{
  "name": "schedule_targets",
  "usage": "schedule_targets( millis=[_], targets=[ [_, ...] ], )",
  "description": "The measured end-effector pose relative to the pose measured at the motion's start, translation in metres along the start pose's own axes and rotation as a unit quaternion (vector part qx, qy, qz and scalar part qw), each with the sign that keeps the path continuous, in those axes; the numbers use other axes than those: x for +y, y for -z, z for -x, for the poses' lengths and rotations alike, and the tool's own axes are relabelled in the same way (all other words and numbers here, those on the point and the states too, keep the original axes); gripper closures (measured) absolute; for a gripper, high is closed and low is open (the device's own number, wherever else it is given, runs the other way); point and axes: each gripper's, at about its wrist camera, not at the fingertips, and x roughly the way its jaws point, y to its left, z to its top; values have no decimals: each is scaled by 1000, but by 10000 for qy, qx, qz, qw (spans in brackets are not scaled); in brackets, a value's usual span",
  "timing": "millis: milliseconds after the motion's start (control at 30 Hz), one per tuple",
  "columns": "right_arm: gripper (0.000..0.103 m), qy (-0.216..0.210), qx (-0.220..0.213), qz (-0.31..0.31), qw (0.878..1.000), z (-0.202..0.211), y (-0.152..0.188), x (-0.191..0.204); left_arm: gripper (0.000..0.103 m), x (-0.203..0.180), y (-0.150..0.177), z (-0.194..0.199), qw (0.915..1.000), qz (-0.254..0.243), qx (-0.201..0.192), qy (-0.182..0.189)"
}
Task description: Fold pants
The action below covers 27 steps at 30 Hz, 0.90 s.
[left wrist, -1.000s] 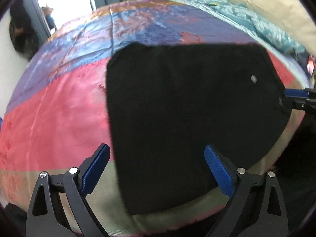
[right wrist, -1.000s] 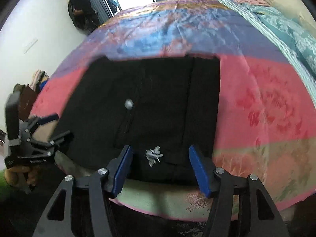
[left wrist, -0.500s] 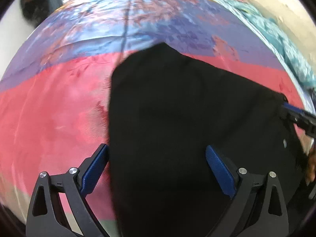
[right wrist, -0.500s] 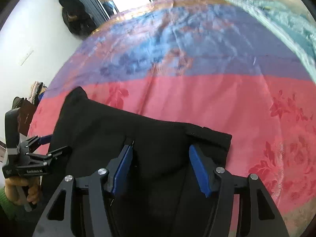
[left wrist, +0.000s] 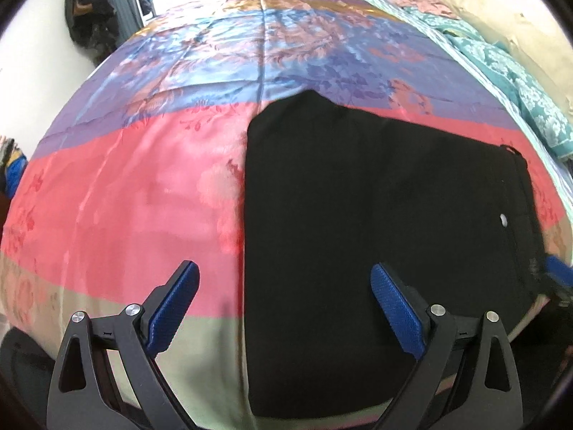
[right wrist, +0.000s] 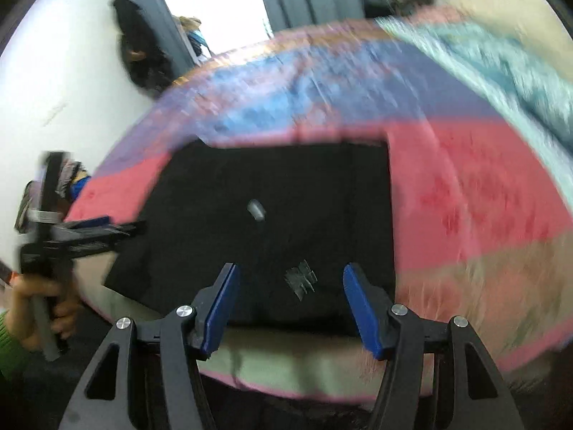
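Black pants (left wrist: pixel 376 233) lie folded into a flat rectangle on a pink, blue and purple satin bedspread (left wrist: pixel 143 197), close to the bed's near edge. My left gripper (left wrist: pixel 283 308) hovers open over the rectangle's left edge, its right pad above the cloth and its left pad above the bedspread. The right wrist view is blurred. There my right gripper (right wrist: pixel 290 308) stands open above the near edge of the pants (right wrist: pixel 286 215), by a pale logo (right wrist: pixel 301 279), with nothing between its pads. A pale button (right wrist: pixel 256 210) shows mid-cloth. My left gripper (right wrist: pixel 118 229) is at the pants' left side.
A teal floral blanket (left wrist: pixel 519 82) and a beige cushion (left wrist: pixel 501 18) lie along the bed's right side. Dark clothes (left wrist: pixel 86 10) hang beside a bright doorway at the far left. A hand with a green sleeve (right wrist: pixel 35 308) holds the left gripper.
Half a second ago both grippers were farther in over the pants; now both are back near the bed's front edge. The pants keep their folded shape. Both stay open.
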Motion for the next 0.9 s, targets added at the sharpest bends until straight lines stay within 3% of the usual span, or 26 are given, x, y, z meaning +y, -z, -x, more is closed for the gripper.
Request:
schedule_targets(
  millis=[233,367,667,900],
  targets=[
    [40,188,-284,-30,9994,3,8,-2,6,6,10,11,9999,5,-42,-105],
    [28,120,-349,-75,9993,3,8,1,6,9,12,10,9998,42,3,-172],
    [27,115,-381,-60,9992,1,14,1,6,9,15,13,9997,26,6,-234],
    [25,82,-447,-77,9989,5,13,3,6,22,18,13,10000,83,-3,43]
  ],
)
